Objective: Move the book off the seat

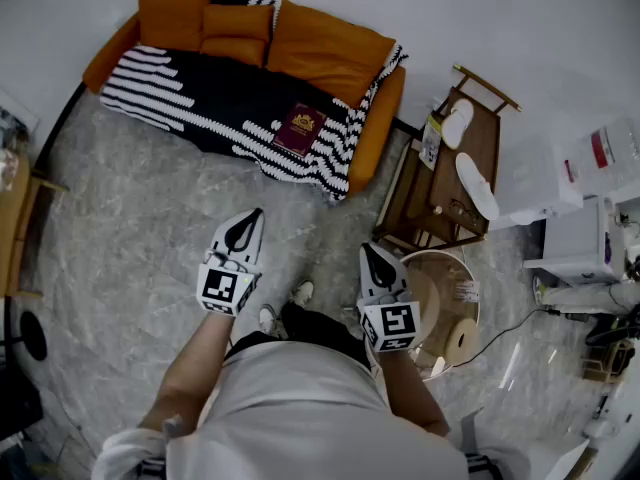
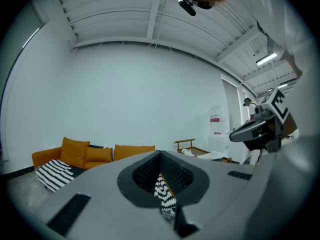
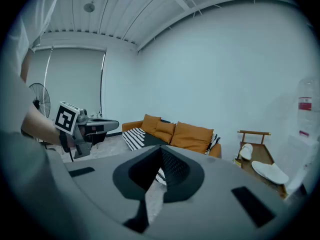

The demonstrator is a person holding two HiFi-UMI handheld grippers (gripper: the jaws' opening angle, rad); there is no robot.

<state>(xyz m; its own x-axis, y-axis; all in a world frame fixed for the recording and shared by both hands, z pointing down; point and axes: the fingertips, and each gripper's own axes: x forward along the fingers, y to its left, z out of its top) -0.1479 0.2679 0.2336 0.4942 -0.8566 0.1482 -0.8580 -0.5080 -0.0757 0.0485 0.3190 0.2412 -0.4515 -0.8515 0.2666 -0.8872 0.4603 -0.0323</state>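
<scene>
Approach step: left tool (image 1: 250, 220) and right tool (image 1: 372, 255) clenched, empty (sofa (image 1: 380, 118) well off); next, reach the book (image 1: 300, 128).

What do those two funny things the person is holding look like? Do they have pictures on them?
Each one is a white-and-grey shell with black jaws that narrow to a point: the left gripper and the right gripper. Behind the jaws each carries a white cube printed with black square markers, like little puzzle pictures. No cables show. The person wears a pale top.
</scene>
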